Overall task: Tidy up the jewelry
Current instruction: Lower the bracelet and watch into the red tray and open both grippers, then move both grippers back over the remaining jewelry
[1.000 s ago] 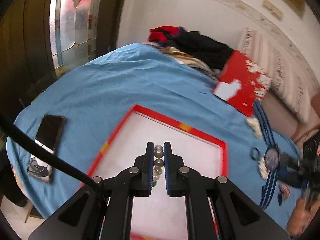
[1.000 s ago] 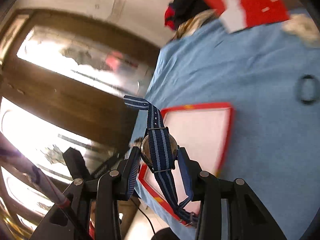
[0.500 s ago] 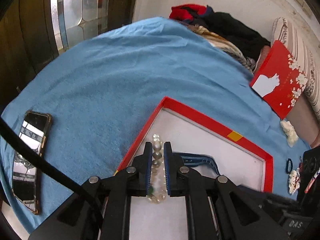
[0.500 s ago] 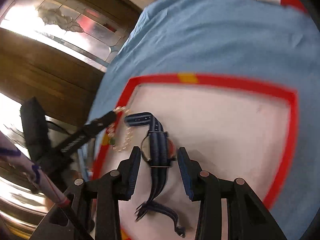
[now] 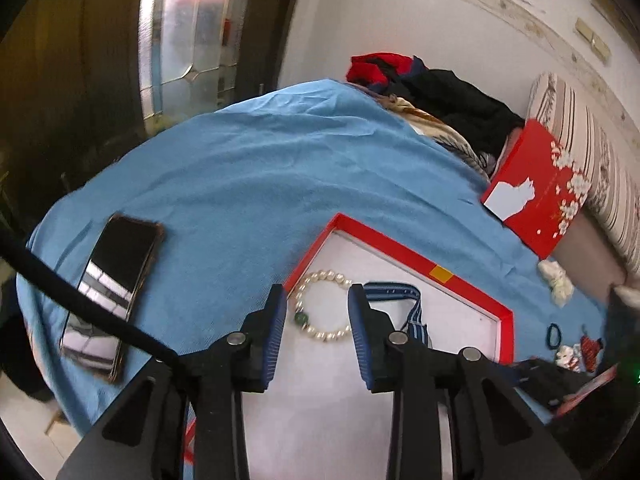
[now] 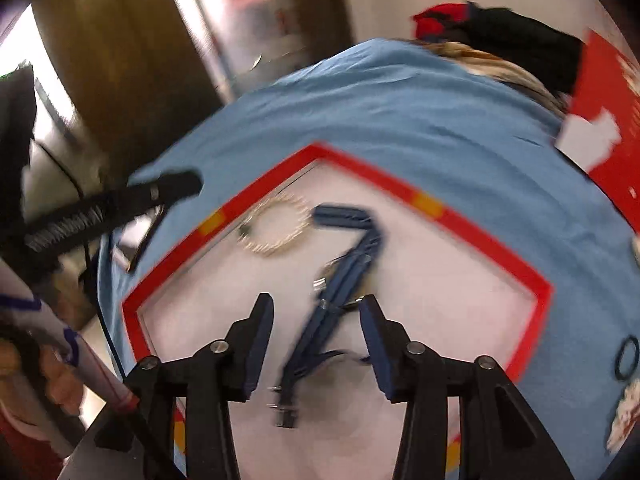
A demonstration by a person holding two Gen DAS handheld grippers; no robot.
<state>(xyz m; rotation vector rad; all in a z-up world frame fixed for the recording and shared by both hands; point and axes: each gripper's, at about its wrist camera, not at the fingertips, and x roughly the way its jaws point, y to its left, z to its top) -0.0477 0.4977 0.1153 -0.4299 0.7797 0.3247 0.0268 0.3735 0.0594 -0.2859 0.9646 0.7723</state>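
Gleaming round pearl bracelet [image 5: 322, 306], striped watch strap [image 5: 394, 292]

Pearl bracelet [image 5: 322, 306] with one green bead, laid flat as a closed ring in the far left corner of the red-rimmed white tray [image 5: 404, 255], blue striped watch [image 6: 338, 285] laid just right of it, strap bent over at its far end

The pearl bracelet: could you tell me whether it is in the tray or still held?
In the tray. The pearl bracelet lies on the white floor of the red-rimmed tray, and the left gripper is open.
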